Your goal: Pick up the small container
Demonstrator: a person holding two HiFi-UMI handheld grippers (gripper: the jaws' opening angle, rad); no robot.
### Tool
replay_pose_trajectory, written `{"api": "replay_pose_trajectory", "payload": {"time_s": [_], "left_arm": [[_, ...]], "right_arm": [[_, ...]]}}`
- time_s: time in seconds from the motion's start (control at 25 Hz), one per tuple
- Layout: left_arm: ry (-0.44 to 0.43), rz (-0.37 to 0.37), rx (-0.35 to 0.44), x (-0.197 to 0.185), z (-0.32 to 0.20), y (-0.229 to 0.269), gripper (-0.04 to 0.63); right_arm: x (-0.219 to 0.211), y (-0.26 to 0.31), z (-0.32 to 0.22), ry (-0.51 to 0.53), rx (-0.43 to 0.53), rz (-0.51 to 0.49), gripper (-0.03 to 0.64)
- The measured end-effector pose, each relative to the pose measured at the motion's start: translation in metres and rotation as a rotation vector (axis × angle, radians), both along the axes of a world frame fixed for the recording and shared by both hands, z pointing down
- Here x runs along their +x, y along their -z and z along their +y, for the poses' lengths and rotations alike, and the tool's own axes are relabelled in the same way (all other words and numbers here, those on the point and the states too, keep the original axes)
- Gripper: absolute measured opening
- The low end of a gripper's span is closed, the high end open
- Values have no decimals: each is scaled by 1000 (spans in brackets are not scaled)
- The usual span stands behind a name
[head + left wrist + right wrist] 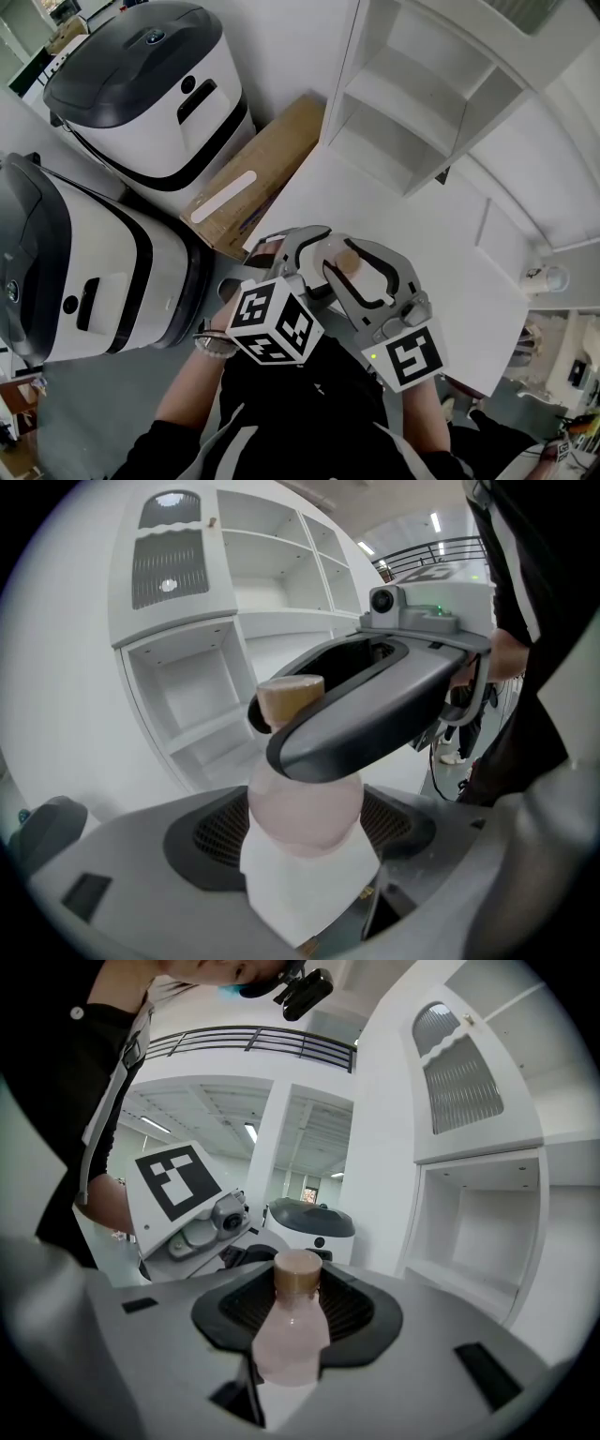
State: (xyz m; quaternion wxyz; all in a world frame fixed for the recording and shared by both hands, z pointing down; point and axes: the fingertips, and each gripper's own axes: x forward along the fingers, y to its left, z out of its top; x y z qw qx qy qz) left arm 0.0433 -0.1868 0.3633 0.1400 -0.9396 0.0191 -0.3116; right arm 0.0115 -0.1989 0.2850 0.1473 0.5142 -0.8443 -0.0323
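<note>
Status: the lift appeared complete. The small container [349, 261], a pale pink bottle with a tan cap and a white label, was held in the air over the near left corner of the white worktop [422, 253]. It did not rest on the worktop.

Left gripper [295, 248]: the left gripper view showed its jaws narrowed onto the labelled lower body of the small container [305, 808], with no gap visible on either side. One jaw of the right gripper [361, 272] crossed in front of the bottle just below the cap.

Right gripper: the right gripper view showed the small container [291, 1340] seated between its jaws, cap pointing away from the camera. The jaws were drawn in against the bottle's sides.

Judgement: both grippers gripped the same bottle, so the hold looked like a two-point grasp or a transfer. Which gripper carried the load could not be determined.

Remaining: nothing required by the task sentence. The only open item was a steady hold, because the grippers sat close together with their jaws overlapping.
</note>
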Motion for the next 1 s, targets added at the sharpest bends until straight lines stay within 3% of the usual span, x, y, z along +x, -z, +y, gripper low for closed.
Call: {"api": "replay_pose_trajectory", "payload": {"time_s": [1.0], "left_arm": [[28, 37, 33, -2, -8, 24, 367]], "right_arm": [[-4, 20, -4, 24, 25, 24, 147]]}}
